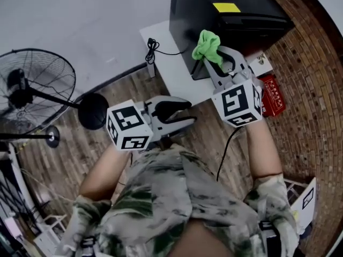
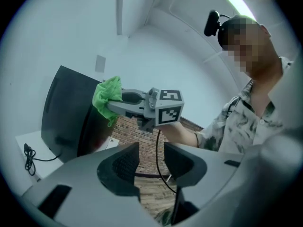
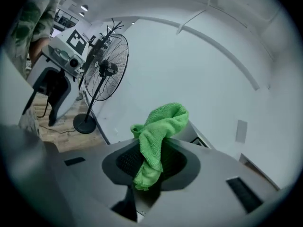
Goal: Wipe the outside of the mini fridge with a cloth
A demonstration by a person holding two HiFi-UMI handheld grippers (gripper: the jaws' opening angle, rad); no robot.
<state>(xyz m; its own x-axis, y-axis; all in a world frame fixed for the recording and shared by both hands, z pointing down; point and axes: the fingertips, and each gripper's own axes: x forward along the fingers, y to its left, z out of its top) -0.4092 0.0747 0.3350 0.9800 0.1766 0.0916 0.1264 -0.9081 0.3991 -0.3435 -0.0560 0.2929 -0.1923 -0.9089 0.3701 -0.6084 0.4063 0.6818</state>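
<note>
The black mini fridge [image 1: 225,15] stands on a white platform [image 1: 171,68] ahead of me; it also shows in the left gripper view [image 2: 64,122]. My right gripper [image 1: 213,55] is shut on a green cloth [image 1: 208,44], held up against the fridge's near front corner. In the right gripper view the cloth [image 3: 158,129] bunches out between the jaws of the right gripper [image 3: 151,167]. My left gripper [image 1: 186,113] hangs lower left, away from the fridge, open with nothing in it. The left gripper view shows the gap in the left gripper [image 2: 151,152], with the cloth [image 2: 108,96] beyond.
A black standing fan [image 1: 32,84] with a round base [image 1: 92,111] is at the left on the wooden floor. A black cable [image 1: 153,50] lies on the platform. A red box [image 1: 272,95] sits right of the fridge, near a brick surface [image 1: 305,63].
</note>
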